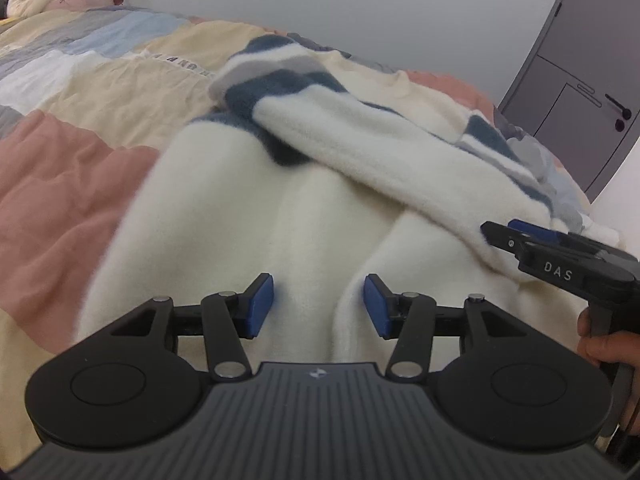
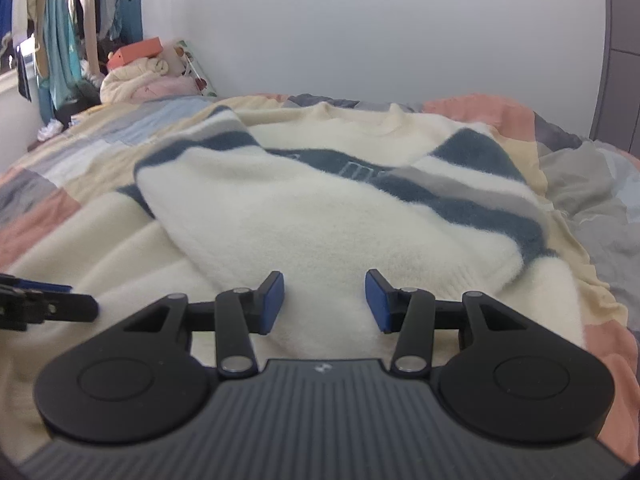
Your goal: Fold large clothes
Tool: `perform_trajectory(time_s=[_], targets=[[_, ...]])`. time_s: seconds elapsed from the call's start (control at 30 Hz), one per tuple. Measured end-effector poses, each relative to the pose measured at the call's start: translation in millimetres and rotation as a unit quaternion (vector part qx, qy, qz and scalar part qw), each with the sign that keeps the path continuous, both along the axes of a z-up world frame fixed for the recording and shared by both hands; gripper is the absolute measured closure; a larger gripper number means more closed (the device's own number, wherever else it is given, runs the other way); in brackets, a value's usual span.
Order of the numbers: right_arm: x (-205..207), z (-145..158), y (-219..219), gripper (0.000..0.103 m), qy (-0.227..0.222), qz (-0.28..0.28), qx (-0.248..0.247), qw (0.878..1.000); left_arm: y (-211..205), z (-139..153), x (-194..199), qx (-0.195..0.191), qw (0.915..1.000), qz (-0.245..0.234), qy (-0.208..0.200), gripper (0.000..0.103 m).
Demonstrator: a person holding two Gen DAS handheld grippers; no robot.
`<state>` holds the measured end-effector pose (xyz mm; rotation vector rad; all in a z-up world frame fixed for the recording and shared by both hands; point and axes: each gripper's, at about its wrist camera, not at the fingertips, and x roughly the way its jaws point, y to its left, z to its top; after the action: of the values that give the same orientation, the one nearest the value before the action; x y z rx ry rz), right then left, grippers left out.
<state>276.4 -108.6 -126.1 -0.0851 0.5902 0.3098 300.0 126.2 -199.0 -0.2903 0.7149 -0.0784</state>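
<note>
sweater: fuzzy cream knit sweater with dark blue and grey stripes [image 2: 320,216], lying flat on the bed, round neckline at the far end toward the wall, hem end nearest me
sleeves: both striped sleeves folded in across the chest; one crosses diagonally over the body, plain in my left wrist view
bed: patchwork quilt in pink, pale yellow, light blue and grey panels [image 1: 80,168], rumpled under and around the sweater
my left fingers: black two-finger gripper with blue pads [image 1: 319,306], pads apart, nothing between them; cream fabric of the lower body lies just beyond the tips, not pinched
my right fingers: matching black gripper with blue pads [image 2: 325,302], pads apart, empty; hovering over the hem end just short of the folded sleeve's cuff
right gripper from the left view: comes in from the right edge [image 1: 508,236], tips at the edge of the folded sleeve near its cuff; touching or not, cannot tell
my hand: part of it [image 1: 600,344] wraps the right gripper's handle at the right edge
left gripper from the right view: pokes in low at the left edge [image 2: 60,300], blurred, over the cream fabric
far corner: heap of cream and pink bedding [image 2: 140,78] with an orange box on top, at the bed's far left
left wall: hanging clothes [image 2: 60,20], mostly blue and teal
door: grey panelled door with a dark handle [image 1: 580,92], beyond the bed on the right
</note>
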Motion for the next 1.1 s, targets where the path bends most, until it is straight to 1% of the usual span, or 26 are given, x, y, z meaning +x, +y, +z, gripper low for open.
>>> perform_trajectory(time_s=[0.1, 0.17, 0.23, 0.33, 0.47, 0.6, 0.7, 0.8, 0.9, 0.97, 1.07, 1.1], targets=[[3.5, -7.6, 2.5, 0.055, 0.003, 0.003, -0.008, 1.0, -3.2, -4.8, 1.9, 0.01, 0.9999, -0.001, -0.002, 0.043], [4.7, -10.9, -0.1, 0.055, 0.005, 0.003, 0.0, 1.0, -5.0, -6.1, 2.1, 0.015, 0.9999, -0.001, -0.003, 0.043], [1.6, -15.1, 0.0, 0.055, -0.009, 0.011, -0.007, 1.0, -4.5, -5.0, 2.5, 0.015, 0.9999, -0.003, -0.002, 0.043], [-0.9, -15.4, 1.5, 0.055, -0.018, 0.008, -0.011, 1.0, -0.2, -2.0, 2.2, -0.002, 1.0, 0.006, 0.002, 0.043], [-4.9, -6.8, -5.3, 0.055, -0.003, -0.007, 0.009, 1.0, 4.8, -2.4, -6.7, -0.032, 0.9988, 0.035, 0.005, 0.043], [-15.0, -2.6, -10.7, 0.055, 0.007, -0.018, 0.006, 1.0, -7.9, 4.7, -25.8, 0.0, 0.9993, 0.036, -0.002, 0.043], [-26.6, 3.1, -16.9, 0.055, 0.018, -0.028, 0.0, 0.999, -10.2, 7.2, -35.6, -0.002, 0.9991, 0.042, -0.004, 0.043], [-42.8, 8.3, -29.6, 0.055, 0.035, -0.057, -0.001, 0.998, -8.1, 3.1, -41.8, -0.018, 0.9987, 0.048, 0.005, 0.042], [-53.7, 10.0, -49.6, 0.054, 0.074, -0.103, -0.002, 0.992, 3.3, -0.1, -48.2, -0.058, 0.9958, 0.069, 0.018, 0.042], [-58.7, 12.5, -66.7, 0.054, 0.094, -0.131, 0.025, 0.987, 11.9, 0.9, -53.2, -0.079, 0.9929, 0.086, 0.024, 0.042], [-64.6, 15.1, -91.2, 0.054, 0.113, -0.17, 0.07, 0.976, 24.4, 5.3, -63.3, -0.09, 0.9892, 0.114, 0.022, 0.042], [-66.0, 14.5, -97.1, 0.054, 0.119, -0.185, 0.07, 0.973, 29.0, 7.0, -67.2, -0.092, 0.9879, 0.123, 0.019, 0.042]])
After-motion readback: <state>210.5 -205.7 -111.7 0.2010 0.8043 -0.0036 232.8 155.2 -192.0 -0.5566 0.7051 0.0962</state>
